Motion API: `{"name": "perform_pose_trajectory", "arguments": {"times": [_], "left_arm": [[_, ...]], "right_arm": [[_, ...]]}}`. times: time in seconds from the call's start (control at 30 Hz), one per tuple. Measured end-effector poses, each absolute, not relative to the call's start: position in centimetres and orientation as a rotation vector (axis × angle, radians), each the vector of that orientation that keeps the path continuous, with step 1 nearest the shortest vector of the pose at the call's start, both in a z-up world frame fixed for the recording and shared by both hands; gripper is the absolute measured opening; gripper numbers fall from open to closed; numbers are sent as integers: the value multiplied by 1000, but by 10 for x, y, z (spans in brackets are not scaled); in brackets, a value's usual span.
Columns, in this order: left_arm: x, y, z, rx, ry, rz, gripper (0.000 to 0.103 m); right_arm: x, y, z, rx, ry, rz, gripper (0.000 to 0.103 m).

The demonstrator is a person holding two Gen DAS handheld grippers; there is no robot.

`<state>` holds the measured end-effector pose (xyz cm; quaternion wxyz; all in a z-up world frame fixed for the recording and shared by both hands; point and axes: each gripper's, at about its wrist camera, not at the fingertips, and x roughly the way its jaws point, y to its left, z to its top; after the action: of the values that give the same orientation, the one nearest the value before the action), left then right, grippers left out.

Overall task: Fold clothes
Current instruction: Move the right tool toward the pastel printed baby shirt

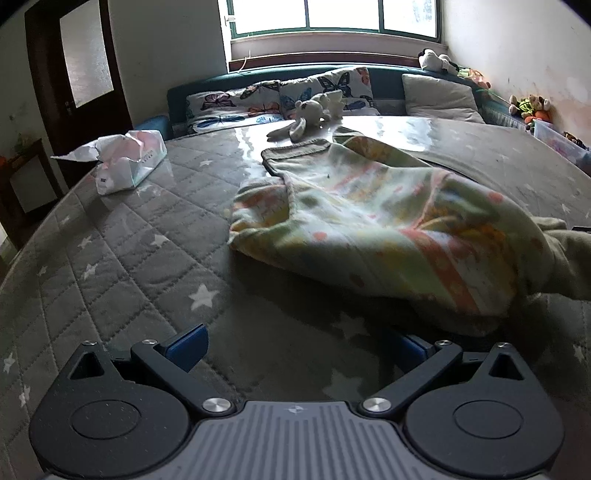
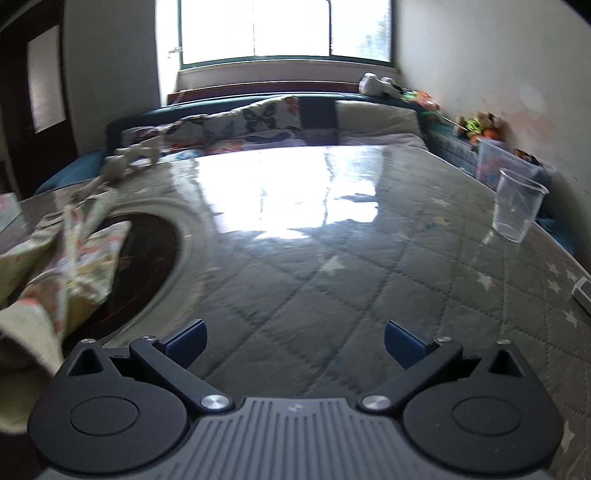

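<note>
Garment point(image 2: 55, 258) blurred, cut by left edge

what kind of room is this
Most likely a child's bedroom: a wide bed with a star-print quilted cover, butterfly pillows against the headboard under a window, and soft toys on the bed and along the wall.

The garment point(image 1: 369, 229) lay on the bed point(image 1: 147, 266), the tissue pack point(image 1: 125, 158) to its left. Pillows point(image 1: 273, 99) stood behind, and a cup point(image 2: 517, 206) sat near the bed's right edge.
</note>
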<state>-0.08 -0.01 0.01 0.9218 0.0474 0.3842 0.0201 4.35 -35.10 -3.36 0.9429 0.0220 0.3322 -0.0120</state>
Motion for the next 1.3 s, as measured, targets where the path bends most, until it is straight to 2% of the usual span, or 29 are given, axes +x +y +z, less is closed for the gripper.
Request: {"name": "perform_pose_trajectory", "arguments": {"times": [0.43, 1.3], "left_arm": [[-18, -3, 1, 50, 806, 15, 103], [-46, -15, 7, 59, 784, -4, 103]], "right_arm": [[32, -315, -25, 49, 653, -27, 103], [-51, -283, -14, -39, 667, 233, 103]]}}
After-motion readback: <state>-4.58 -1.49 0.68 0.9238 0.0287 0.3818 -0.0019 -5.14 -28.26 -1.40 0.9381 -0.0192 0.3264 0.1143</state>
